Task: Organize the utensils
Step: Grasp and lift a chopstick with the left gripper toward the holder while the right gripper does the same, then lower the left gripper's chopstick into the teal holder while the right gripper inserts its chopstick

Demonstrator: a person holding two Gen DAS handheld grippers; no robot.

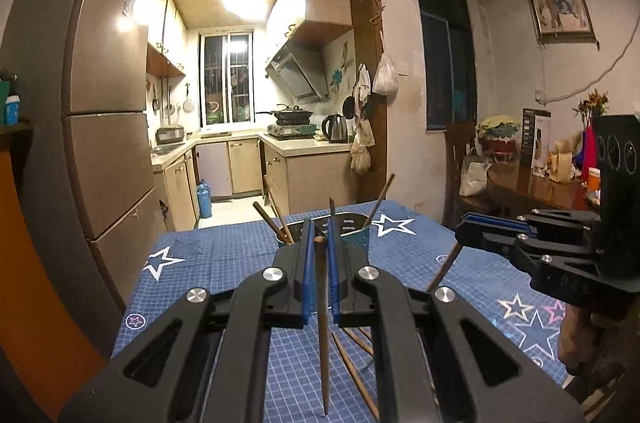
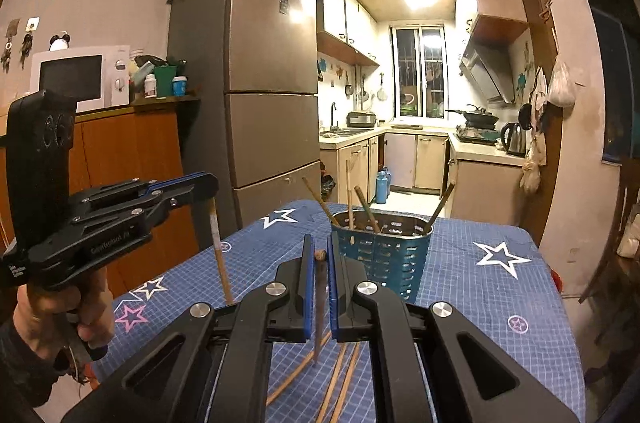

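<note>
My left gripper (image 1: 319, 237) is shut on a dark wooden chopstick (image 1: 322, 323) that hangs down between its blue pads above the table. My right gripper (image 2: 320, 251) is shut on another chopstick (image 2: 318, 311), which also hangs point down. Each gripper shows in the other's view, the right gripper (image 1: 462, 229) at the right and the left gripper (image 2: 210, 185) at the left, both raised over the cloth. A teal perforated utensil holder (image 2: 384, 259) stands ahead on the table with several chopsticks leaning in it. Loose chopsticks (image 2: 340, 375) lie on the cloth below the grippers.
The table wears a blue grid cloth with stars (image 2: 488, 303). A tall fridge (image 2: 264, 83) and a wooden cabinet with a microwave (image 2: 80, 79) stand at the left. A chair (image 1: 460, 159) and a cluttered side table (image 1: 532, 183) are at the right. A person's hand (image 2: 92, 307) grips the left handle.
</note>
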